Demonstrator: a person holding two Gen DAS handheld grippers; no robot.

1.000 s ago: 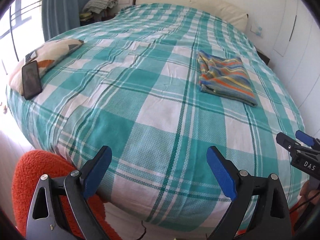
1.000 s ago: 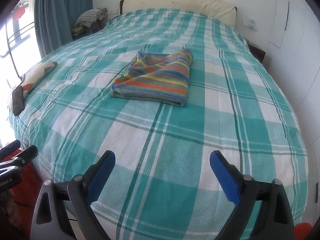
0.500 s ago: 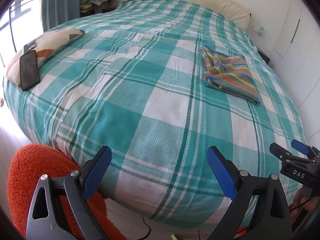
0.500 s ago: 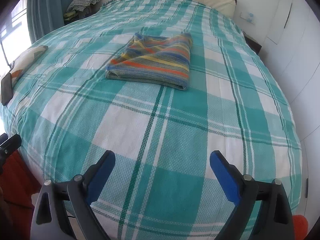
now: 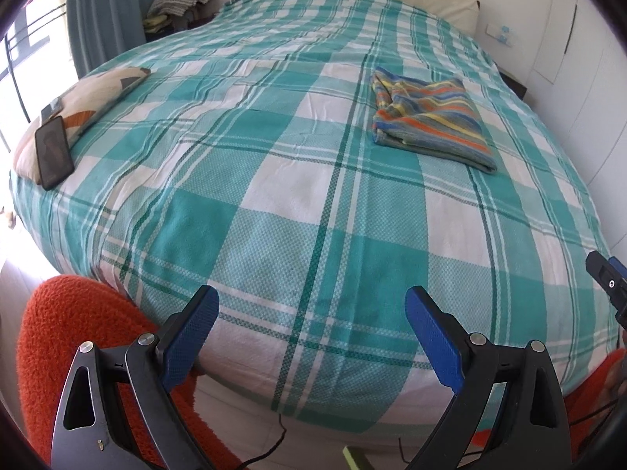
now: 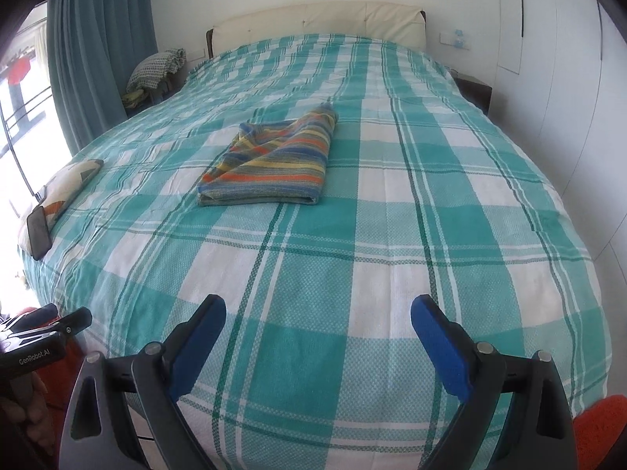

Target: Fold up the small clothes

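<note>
The folded striped knit garment, banded in orange, yellow, blue and green [image 6: 270,166], lies flat on the teal-and-white plaid bedspread [image 6: 392,235], roughly midway up the bed and well apart from both tools. Its thick folded edge faces the foot of the bed and its stripes run across the bed; a loose corner points toward the cream padded headboard [image 6: 317,25].

From the right tool [image 6: 318,335] the garment lies ahead and slightly left of the tool's axis. From the left tool [image 5: 311,327] it lies ahead and well to the right [image 5: 429,121]. By this geometry the right tool appears the nearer and better aligned; the left would have to cross over to reach it.

Both tools hover near the foot of the bed, blue pads wide apart, holding nothing.

Outward: a patterned cream pillow [image 5: 82,117] with a black phone [image 5: 53,152] resting on it sits at the bed's left edge, and an orange fuzzy seat [image 5: 74,337] stands below the left tool. The garment appears already folded; whether another fold is intended cannot be told.
</note>
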